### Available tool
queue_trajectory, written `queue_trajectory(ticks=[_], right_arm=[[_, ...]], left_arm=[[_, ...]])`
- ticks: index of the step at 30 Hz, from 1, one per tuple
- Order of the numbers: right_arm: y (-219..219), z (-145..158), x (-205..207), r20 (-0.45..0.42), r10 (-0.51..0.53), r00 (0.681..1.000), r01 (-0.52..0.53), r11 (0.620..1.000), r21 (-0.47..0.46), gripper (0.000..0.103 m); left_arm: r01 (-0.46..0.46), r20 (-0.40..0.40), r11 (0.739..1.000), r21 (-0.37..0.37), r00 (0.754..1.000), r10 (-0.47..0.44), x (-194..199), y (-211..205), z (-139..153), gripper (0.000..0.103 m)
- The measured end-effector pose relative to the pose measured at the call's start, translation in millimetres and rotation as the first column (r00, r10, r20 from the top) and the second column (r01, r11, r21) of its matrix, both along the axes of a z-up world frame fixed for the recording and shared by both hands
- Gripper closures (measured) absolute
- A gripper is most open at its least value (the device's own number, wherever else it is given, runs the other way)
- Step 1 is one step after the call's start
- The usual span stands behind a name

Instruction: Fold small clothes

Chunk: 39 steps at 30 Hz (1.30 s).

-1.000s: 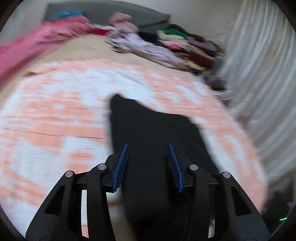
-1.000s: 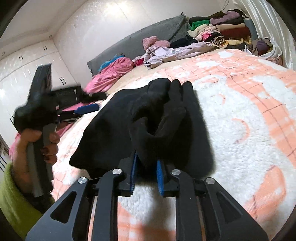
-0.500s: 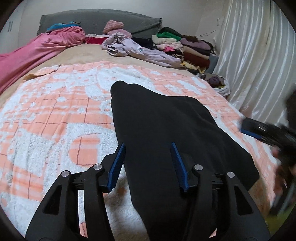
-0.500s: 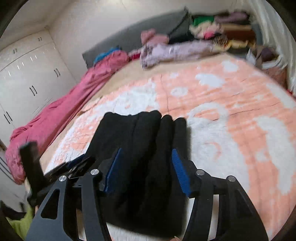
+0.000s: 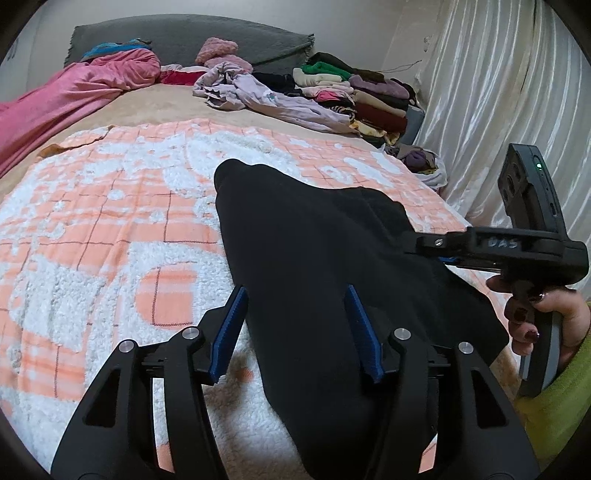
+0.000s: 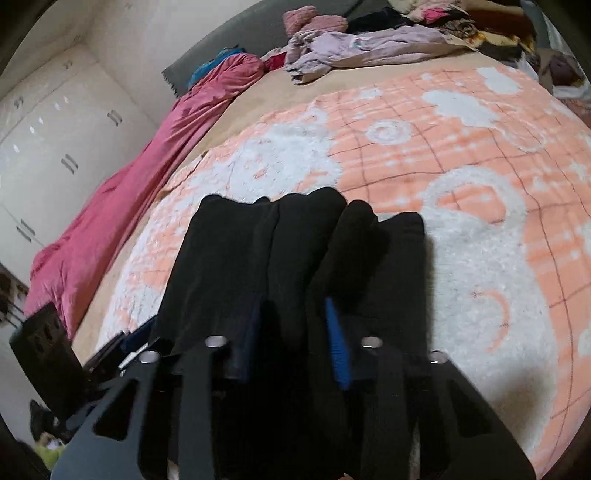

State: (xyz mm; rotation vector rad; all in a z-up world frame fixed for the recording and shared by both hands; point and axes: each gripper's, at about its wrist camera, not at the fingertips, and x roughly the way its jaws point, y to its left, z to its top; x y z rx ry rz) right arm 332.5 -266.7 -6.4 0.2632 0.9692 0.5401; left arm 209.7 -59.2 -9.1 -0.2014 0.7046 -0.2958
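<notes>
A black garment (image 5: 314,258) lies spread on the orange-and-white blanket (image 5: 110,229). My left gripper (image 5: 295,325) is open just above the garment's near left edge, empty. My right gripper shows in the left wrist view (image 5: 436,254) at the garment's right edge. In the right wrist view the right gripper (image 6: 291,328) is open, with rumpled folds of the black garment (image 6: 295,240) lying between and under its jaws. The left gripper's body (image 6: 48,354) shows at the lower left there.
A pink quilt (image 5: 55,99) lies along the bed's left side. A lilac garment (image 5: 266,96) and a stack of folded clothes (image 5: 354,92) sit at the far end by the grey headboard (image 5: 184,33). White curtains (image 5: 517,92) hang at the right. White wardrobes (image 6: 44,122) stand at the left.
My right gripper opened and let go of the bunched black garment, then came down low at its edge. The left gripper steadied over the garment's near edge, still open.
</notes>
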Motion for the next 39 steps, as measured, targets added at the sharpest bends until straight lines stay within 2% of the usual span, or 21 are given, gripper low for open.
queue_trajectory(ticks=[4, 9, 11, 14, 17, 19, 23, 24, 25, 30, 32, 33, 34, 36, 39], right_arm=[[-3, 9, -6, 0.04, -0.001, 0.999, 0.001, 1.0, 0.001, 0.089], [-26, 33, -19, 0.109, -0.02, 0.994, 0.022, 1.0, -0.015, 0.09], [-34, 30, -17, 0.105, -0.036, 0.994, 0.04, 0.999, -0.035, 0.09], [-43, 5, -6, 0.052, -0.067, 0.996, 0.07, 0.995, -0.066, 0.09], [-49, -16, -4, 0.017, -0.09, 0.996, 0.09, 0.996, -0.02, 0.085], [-55, -11, -13, 0.043, -0.114, 0.993, 0.114, 0.993, 0.01, 0.074], [-62, 11, -40, 0.097, -0.118, 0.988, 0.113, 0.992, 0.059, 0.07], [-62, 15, -47, 0.105, -0.108, 0.989, 0.102, 0.993, 0.06, 0.058], [-60, 17, -54, 0.112, -0.096, 0.989, 0.09, 0.994, 0.057, 0.05], [-56, 12, -79, 0.079, -0.07, 0.994, 0.066, 0.996, 0.057, 0.039], [-55, 5, -82, 0.057, -0.076, 0.995, 0.074, 0.996, 0.042, 0.039], [-54, 1, -81, 0.043, -0.072, 0.996, 0.07, 0.997, 0.041, 0.05], [-53, -2, -82, 0.039, -0.067, 0.997, 0.066, 0.997, 0.032, 0.083], [-51, -6, -83, 0.04, -0.048, 0.998, 0.047, 0.999, 0.018, 0.086], [-50, -2, -92, 0.092, -0.055, 0.994, 0.058, 0.998, -0.033, 0.087]], left_arm=[[0.021, 0.012, 1.0, 0.007, 1.0, -0.021, -3, -5, 4, 0.052], [0.08, 0.031, 0.997, -0.008, 0.996, -0.08, -11, -16, 13, 0.044], [0.111, 0.032, 0.994, 0.009, 0.993, -0.111, -15, -26, 14, 0.041], [0.12, 0.033, 0.989, 0.09, 0.992, -0.124, -19, -43, 9, 0.04], [0.114, 0.047, 0.981, 0.159, 0.991, -0.123, -22, -52, 4, 0.039], [0.114, 0.042, 0.983, 0.146, 0.992, -0.121, -21, -50, 3, 0.038], [0.114, 0.032, 0.987, 0.111, 0.992, -0.119, -19, -44, 3, 0.038], [0.115, 0.032, 0.987, 0.111, 0.992, -0.119, -18, -44, 3, 0.038], [0.115, 0.031, 0.987, 0.112, 0.992, -0.119, -18, -44, 3, 0.038], [0.114, 0.023, 0.989, 0.098, 0.993, -0.116, -18, -41, 3, 0.038], [0.112, 0.017, 0.99, 0.091, 0.993, -0.114, -18, -39, 2, 0.038], [0.111, 0.014, 0.99, 0.087, 0.994, -0.112, -18, -39, 2, 0.038], [0.11, 0.009, 0.99, 0.086, 0.994, -0.111, -18, -39, 2, 0.038], [0.111, 0.002, 0.99, 0.081, 0.994, -0.112, -20, -38, 2, 0.038], [0.115, -0.012, 0.991, 0.07, 0.993, -0.114, -22, -38, 3, 0.038]])
